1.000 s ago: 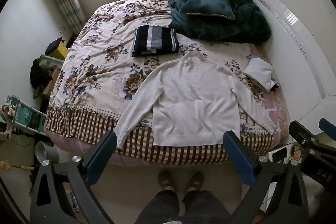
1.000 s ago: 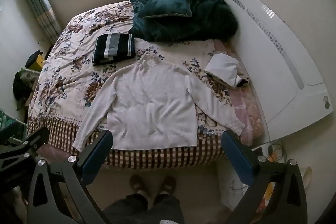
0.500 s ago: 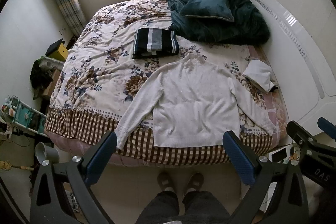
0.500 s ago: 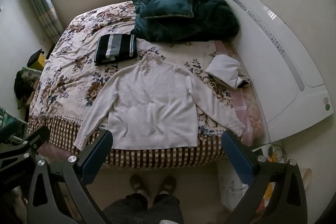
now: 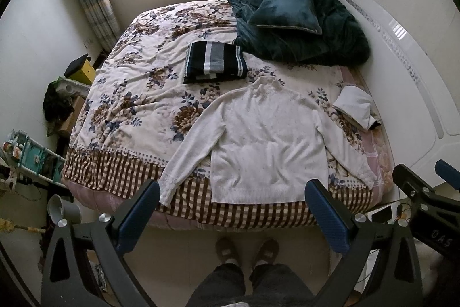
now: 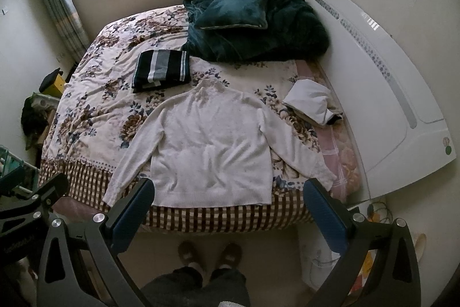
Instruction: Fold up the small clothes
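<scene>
A white long-sleeved sweater (image 5: 267, 140) lies flat on the floral bed (image 5: 138, 94), sleeves spread, hem at the near checked edge. It also shows in the right wrist view (image 6: 210, 146). A folded dark striped garment (image 5: 214, 62) lies behind it, also seen in the right wrist view (image 6: 162, 69). A small white garment (image 5: 356, 108) lies at the right edge. My left gripper (image 5: 230, 212) is open and empty, held high above the floor before the bed's near edge. My right gripper (image 6: 228, 210) is open and empty, held likewise.
A dark teal quilt and pillow (image 5: 299, 25) are piled at the bed's far right. A white headboard (image 5: 402, 71) runs along the right. Clutter and a rack (image 5: 31, 151) stand left of the bed. The person's feet (image 5: 247, 249) stand on the floor.
Both grippers have drifted slightly back and up, so the bed sits a little lower in view. Nothing on the bed has moved.
</scene>
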A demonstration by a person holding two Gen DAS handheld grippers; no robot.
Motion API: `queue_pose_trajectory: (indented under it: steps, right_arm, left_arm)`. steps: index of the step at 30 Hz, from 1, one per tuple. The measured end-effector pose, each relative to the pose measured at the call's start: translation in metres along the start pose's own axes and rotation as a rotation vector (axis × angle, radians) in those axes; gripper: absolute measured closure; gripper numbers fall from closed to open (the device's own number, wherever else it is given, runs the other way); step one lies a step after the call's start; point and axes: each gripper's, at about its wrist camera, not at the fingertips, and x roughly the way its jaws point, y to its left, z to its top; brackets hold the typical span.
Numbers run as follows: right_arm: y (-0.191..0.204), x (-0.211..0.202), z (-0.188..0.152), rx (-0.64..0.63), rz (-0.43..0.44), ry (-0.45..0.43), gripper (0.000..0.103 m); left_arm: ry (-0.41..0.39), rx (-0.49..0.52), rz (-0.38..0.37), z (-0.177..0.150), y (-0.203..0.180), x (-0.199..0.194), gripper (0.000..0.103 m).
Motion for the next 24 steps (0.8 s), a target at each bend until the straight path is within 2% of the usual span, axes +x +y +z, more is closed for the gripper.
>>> queue_pose_trajectory:
  steps: [24]
  right_arm:
    - [0.003, -0.008, -0.003, -0.008, 0.013, -0.013, 0.000]
  left_arm:
    - [-0.017, -0.006, 0.002, 0.010, 0.009, -0.016, 0.000]
